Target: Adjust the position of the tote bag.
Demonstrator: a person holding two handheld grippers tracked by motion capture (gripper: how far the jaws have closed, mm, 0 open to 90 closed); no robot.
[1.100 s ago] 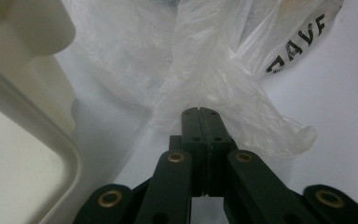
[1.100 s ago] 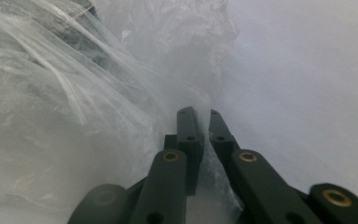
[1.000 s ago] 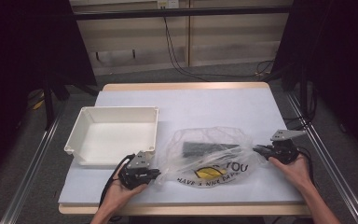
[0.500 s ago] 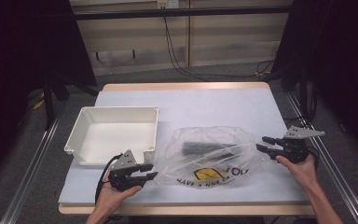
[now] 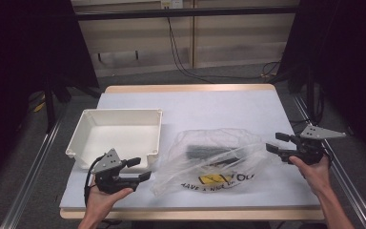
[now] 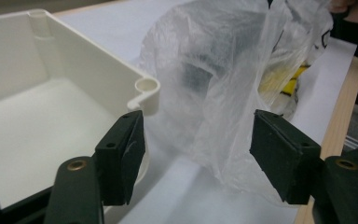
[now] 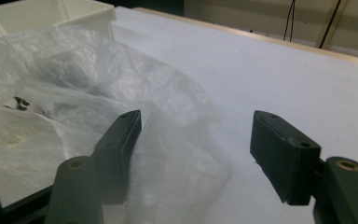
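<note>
Your left hand-held gripper (image 5: 140, 171), near the worktop's (image 5: 209, 107) front edge, has just been opening; its jaws stand spread, pinching nothing. Your right hand-held gripper (image 5: 275, 143) likewise. Between them lies the crumpled clear plastic bag (image 5: 209, 160), beside the white rectangular plastic tray (image 5: 116, 136).

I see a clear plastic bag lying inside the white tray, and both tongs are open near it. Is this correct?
Not quite. The clear plastic bag lies on the table, beside the white tray, not inside it; the high view shows this. The left tongs and right tongs are indeed open near it.
</note>
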